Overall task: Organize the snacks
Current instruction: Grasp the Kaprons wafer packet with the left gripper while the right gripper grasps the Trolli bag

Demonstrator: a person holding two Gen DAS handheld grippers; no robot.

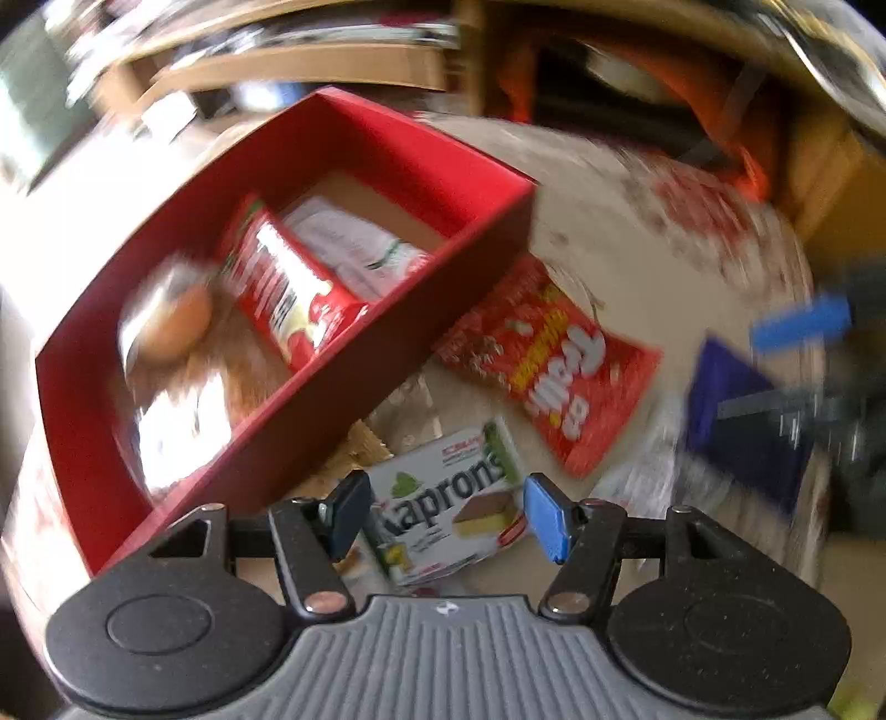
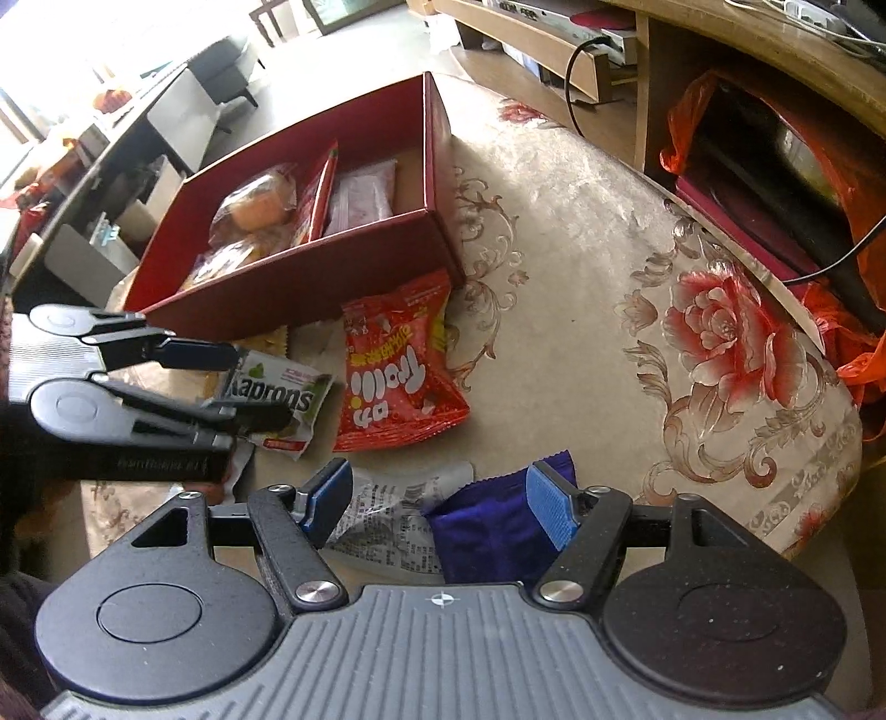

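Note:
My left gripper [image 1: 447, 516] is shut on a white and green Kaprons wafer pack [image 1: 443, 509], held by its short ends just in front of the red box [image 1: 421, 149]. The right wrist view shows the same gripper [image 2: 257, 387] and pack [image 2: 277, 387] at the left. The box [image 2: 310, 277] holds a bagged bun [image 2: 260, 199], an upright red packet [image 2: 318, 194] and a white packet [image 2: 365, 196]. A red Trolli bag [image 2: 393, 365] lies beside the box. My right gripper [image 2: 441, 501] stands open over a purple packet [image 2: 487, 526] and a crumpled white wrapper [image 2: 387, 504].
The round table wears a cream cloth with red roses [image 2: 731, 332]; its edge curves along the right. Beyond it sit an orange plastic bag [image 2: 686, 122] around a dark appliance, black cables [image 2: 570, 72] and a wooden shelf [image 2: 526, 33].

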